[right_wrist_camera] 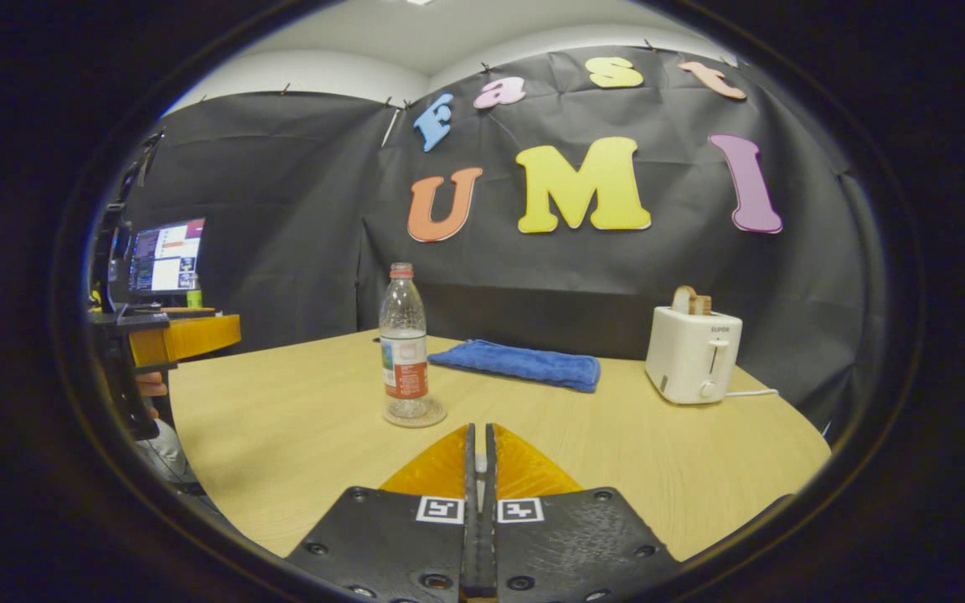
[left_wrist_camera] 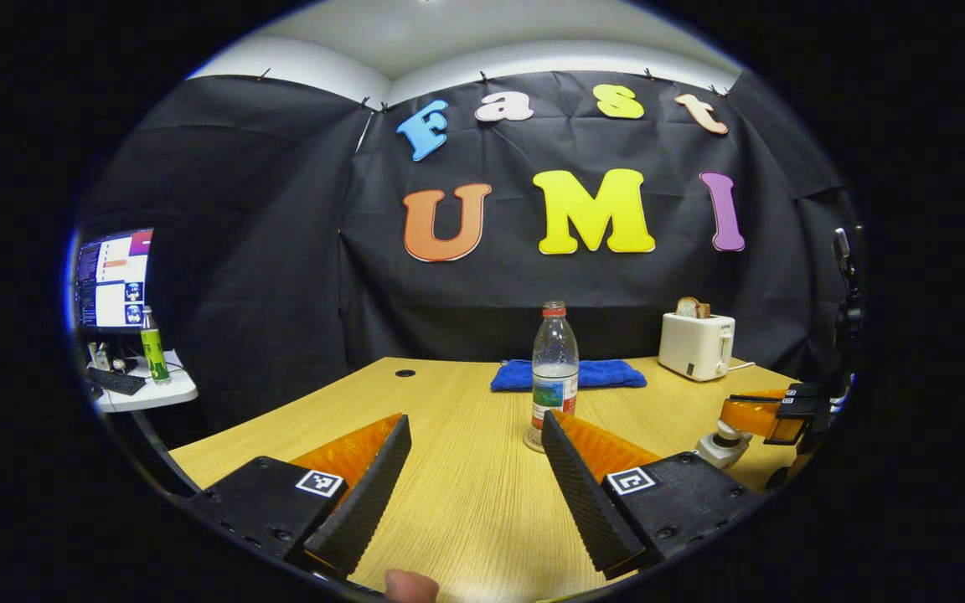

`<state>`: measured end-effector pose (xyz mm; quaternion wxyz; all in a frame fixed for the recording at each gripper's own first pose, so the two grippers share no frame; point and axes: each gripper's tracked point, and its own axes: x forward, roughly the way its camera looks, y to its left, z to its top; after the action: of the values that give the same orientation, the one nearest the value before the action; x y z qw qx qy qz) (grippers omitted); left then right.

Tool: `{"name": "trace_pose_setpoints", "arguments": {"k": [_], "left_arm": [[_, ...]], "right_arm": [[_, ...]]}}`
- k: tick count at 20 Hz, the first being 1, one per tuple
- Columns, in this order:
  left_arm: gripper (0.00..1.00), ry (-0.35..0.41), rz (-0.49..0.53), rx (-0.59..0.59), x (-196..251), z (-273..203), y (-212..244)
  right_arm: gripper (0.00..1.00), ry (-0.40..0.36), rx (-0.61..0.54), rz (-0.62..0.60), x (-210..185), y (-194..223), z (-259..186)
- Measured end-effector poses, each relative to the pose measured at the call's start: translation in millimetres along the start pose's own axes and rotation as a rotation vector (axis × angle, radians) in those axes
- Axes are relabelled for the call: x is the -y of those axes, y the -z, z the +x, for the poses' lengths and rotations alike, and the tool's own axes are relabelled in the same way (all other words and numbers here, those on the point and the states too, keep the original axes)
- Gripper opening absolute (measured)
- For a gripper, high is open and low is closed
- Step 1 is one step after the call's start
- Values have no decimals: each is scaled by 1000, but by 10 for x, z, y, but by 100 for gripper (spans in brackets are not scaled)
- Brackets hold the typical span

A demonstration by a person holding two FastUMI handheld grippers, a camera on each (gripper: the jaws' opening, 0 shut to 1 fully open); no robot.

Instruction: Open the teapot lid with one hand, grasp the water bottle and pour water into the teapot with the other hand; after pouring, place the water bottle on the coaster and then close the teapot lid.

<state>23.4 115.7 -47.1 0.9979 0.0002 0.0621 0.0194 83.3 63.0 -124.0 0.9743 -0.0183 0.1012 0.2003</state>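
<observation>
While the water bottle (left_wrist_camera: 554, 368) stands upright on its round coaster (right_wrist_camera: 414, 414) near the middle of the wooden table (left_wrist_camera: 466, 494), the left gripper (left_wrist_camera: 476, 429) hovers just short of it with its fingers spread wide — nothing between them. At the right edge of the left gripper view, the right gripper (left_wrist_camera: 771, 414) sits over the white knob of the teapot lid (left_wrist_camera: 724, 445); the pot below it is cut off at the edge. Seen in the right gripper view, the right gripper (right_wrist_camera: 480, 448) has its fingers drawn almost together around something small and pale — what it is cannot be told. A blue towel (right_wrist_camera: 520, 363) lies behind the bottle, and a white toaster (right_wrist_camera: 692, 353) holding bread stands further to the right.
</observation>
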Motion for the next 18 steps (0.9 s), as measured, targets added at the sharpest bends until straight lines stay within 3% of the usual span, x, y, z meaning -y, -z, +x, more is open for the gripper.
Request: {"name": "trace_pose_setpoints", "arguments": {"k": [18], "left_arm": [[98,33,6,10,166,-47,-73]], "right_arm": [[0,12,-17,7,9,188,42]]}}
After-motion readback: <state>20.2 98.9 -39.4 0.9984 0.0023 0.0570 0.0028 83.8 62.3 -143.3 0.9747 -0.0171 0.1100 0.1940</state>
